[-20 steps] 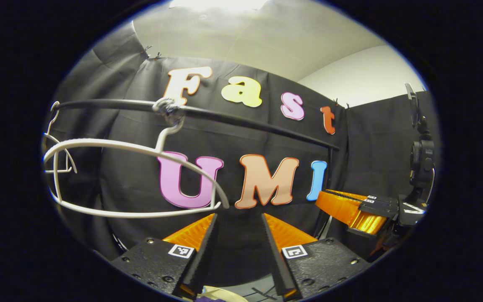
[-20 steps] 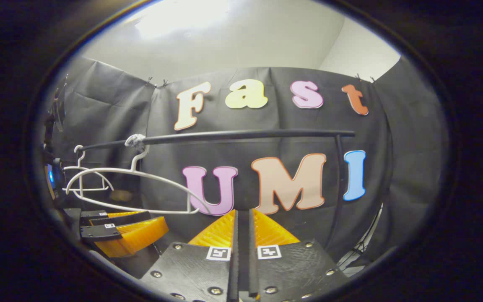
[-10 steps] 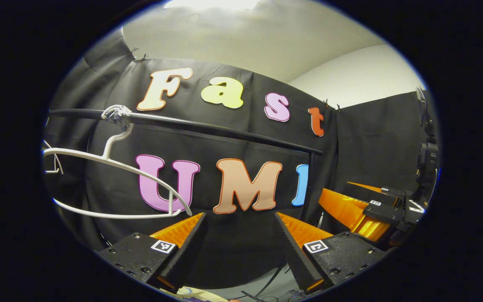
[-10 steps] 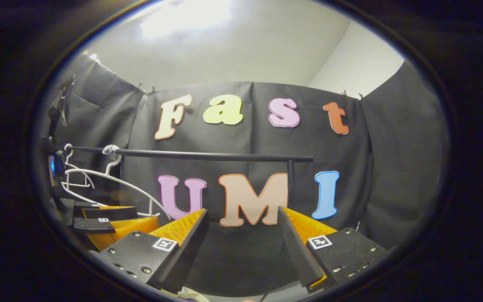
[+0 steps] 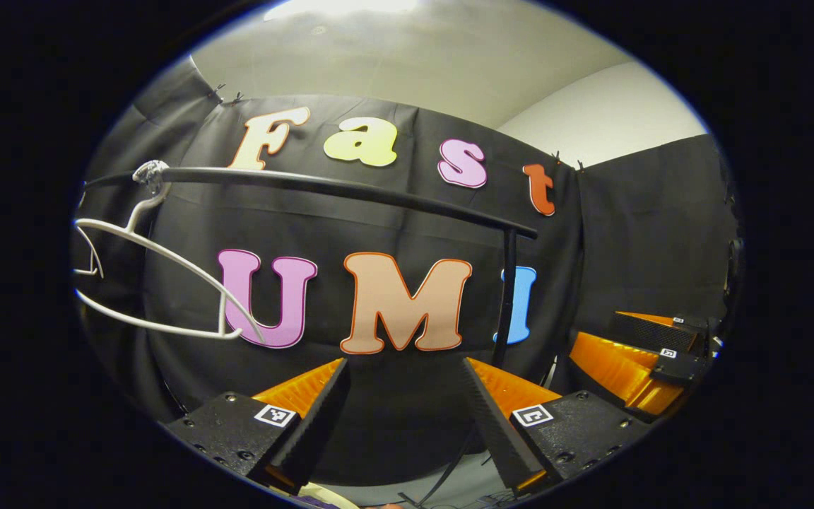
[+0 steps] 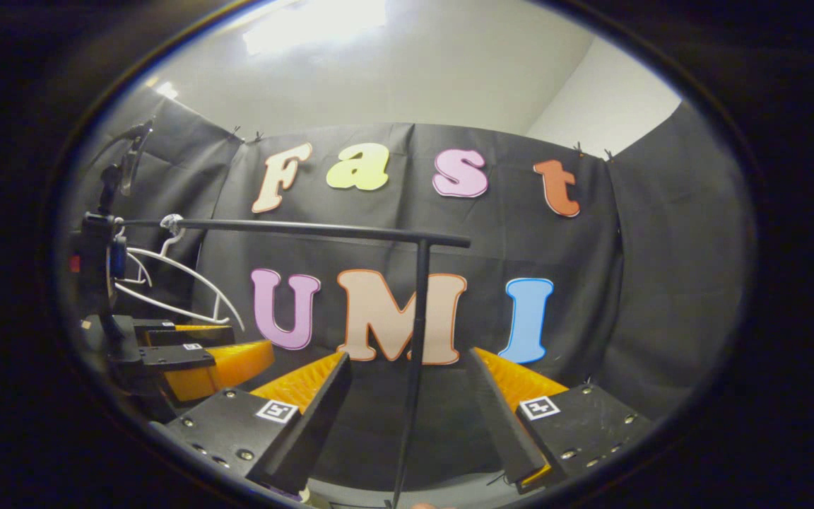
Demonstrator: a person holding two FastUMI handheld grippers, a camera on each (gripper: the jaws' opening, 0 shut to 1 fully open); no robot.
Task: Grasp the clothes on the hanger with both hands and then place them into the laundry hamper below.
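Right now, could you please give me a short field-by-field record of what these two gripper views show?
left gripper: open, nothing between its fingers
right gripper: open, nothing between its fingers
rail: dark horizontal bar on an upright post
hanger: white, bare, hooked over the rail's left end
clothes: no garment on the hanger
second hanger: white, partly seen behind the first
booth wall: black cloth behind the rail
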